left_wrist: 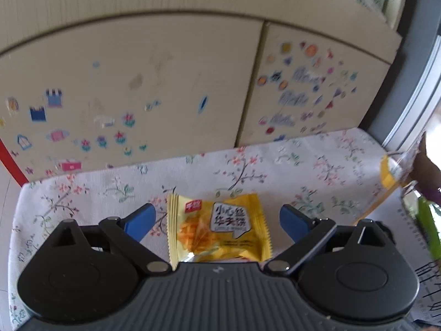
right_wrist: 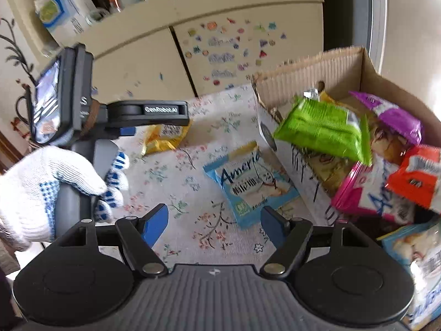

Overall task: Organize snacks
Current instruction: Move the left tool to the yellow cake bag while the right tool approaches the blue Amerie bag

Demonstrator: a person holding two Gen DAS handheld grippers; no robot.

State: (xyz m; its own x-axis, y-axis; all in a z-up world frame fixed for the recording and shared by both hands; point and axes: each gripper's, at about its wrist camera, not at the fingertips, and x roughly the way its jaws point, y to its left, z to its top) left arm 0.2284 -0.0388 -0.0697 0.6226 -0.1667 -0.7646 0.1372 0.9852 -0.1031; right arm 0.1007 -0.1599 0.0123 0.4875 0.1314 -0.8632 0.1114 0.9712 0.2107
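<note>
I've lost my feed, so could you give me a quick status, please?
Both grippers open, empty. Left gripper straddles yellow packet; right gripper nears blue packet. Nothing blocking.

Two snack packets lie on the bench (right_wrist: 193, 182): one yellow packet (left_wrist: 217, 231) and one blue packet (right_wrist: 253, 184). One cardboard box (right_wrist: 311, 69) holds several more.

yellow packet (left_wrist: 217, 230) | floral tablecloth (left_wrist: 275, 171) | blue fingers (left_wrist: 140, 220) | green packet (right_wrist: 322, 129)

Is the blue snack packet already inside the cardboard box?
No, the blue snack packet lies on the floral tablecloth beside the cardboard box, outside its wall.
</note>
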